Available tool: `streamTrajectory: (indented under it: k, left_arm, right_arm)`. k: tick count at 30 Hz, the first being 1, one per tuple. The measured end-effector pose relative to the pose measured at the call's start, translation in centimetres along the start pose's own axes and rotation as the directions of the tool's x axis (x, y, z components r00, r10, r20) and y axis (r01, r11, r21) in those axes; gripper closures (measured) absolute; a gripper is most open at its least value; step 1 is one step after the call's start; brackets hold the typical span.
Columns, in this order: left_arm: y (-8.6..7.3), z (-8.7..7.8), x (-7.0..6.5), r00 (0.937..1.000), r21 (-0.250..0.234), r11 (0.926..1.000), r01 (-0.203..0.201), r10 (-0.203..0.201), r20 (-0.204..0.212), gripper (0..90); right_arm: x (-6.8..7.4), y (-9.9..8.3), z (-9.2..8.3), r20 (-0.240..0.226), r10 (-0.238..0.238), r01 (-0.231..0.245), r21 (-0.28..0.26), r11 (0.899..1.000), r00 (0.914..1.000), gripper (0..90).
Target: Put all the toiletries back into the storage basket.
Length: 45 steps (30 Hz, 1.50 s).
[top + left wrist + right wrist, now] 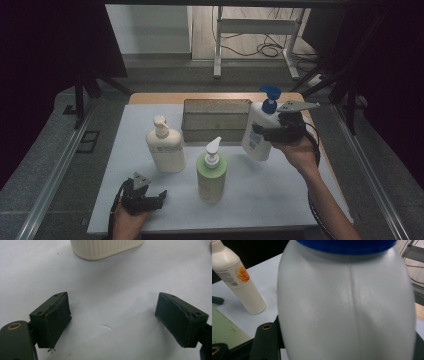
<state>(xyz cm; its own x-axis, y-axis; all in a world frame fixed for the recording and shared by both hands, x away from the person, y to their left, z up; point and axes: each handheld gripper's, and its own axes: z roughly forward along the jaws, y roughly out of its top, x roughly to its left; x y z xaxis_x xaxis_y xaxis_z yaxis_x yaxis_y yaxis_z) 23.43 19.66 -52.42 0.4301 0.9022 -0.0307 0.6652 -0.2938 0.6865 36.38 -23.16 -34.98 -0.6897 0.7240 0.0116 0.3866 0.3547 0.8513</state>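
glossy smooth plastic white bottle (pixel 347 305), ribbed cream bottle (pixel 105 248), matt white table cover (pixel 112 290).

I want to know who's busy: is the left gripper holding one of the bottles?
No, the left gripper has its jaws wide apart over bare white table, with the cream bottle farther off.

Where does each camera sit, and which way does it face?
High view: above the near table edge, looking forward and down; both forearms show, the right gripper holding the white bottle tilted.
Left gripper view: on the left gripper, looking down at the table; its open jaws show.
Right gripper view: on the right gripper, facing the white bottle close up.
Shared: the cream bottle shows in all three views.
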Motion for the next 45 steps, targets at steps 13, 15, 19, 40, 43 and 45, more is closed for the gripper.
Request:
streamTrajectory:
  k: [13, 15, 19, 40, 43, 45]
  left_arm:
    - [0.0, 0.0, 0.0, 1.0000, -0.001, 1.0000, 0.000, 0.000, 0.000, 12.4]
    - [0.0, 0.0, 0.0, 1.0000, -0.001, 1.0000, 0.000, 0.000, 0.000, 12.4]
    - [0.0, 0.0, 0.0, 1.0000, 0.000, 1.0000, -0.001, 0.001, 0.000, 12.4]
    - [0.0, 0.0, 0.0, 1.0000, -0.001, 1.0000, -0.001, 0.001, 0.000, 12.4]
    - [0.0, 0.0, 0.0, 1.0000, 0.000, 1.0000, -0.001, 0.001, 0.000, 12.4]
    - [0.0, 0.0, 0.0, 1.0000, -0.001, 1.0000, -0.001, 0.001, 0.000, 12.4]
  right_arm:
    - [0.7, 2.4, 1.2, -0.007, -0.016, 0.016, -0.014, 1.000, 0.9998, 38.2]
    - [0.8, 2.8, 1.4, -0.008, -0.017, 0.017, -0.015, 1.000, 0.9998, 38.2]
    - [1.0, 3.7, 1.8, -0.005, -0.019, 0.019, -0.019, 1.000, 0.9998, 38.2]
    - [2.1, 6.8, 6.2, 0.005, -0.032, 0.033, -0.026, 0.999, 0.9995, 38.2]
    - [2.3, 7.3, 6.8, 0.009, -0.034, 0.035, -0.029, 0.999, 0.9994, 38.2]
    - [2.5, 7.6, 7.1, 0.003, -0.042, 0.043, -0.037, 0.998, 0.9991, 38.2]
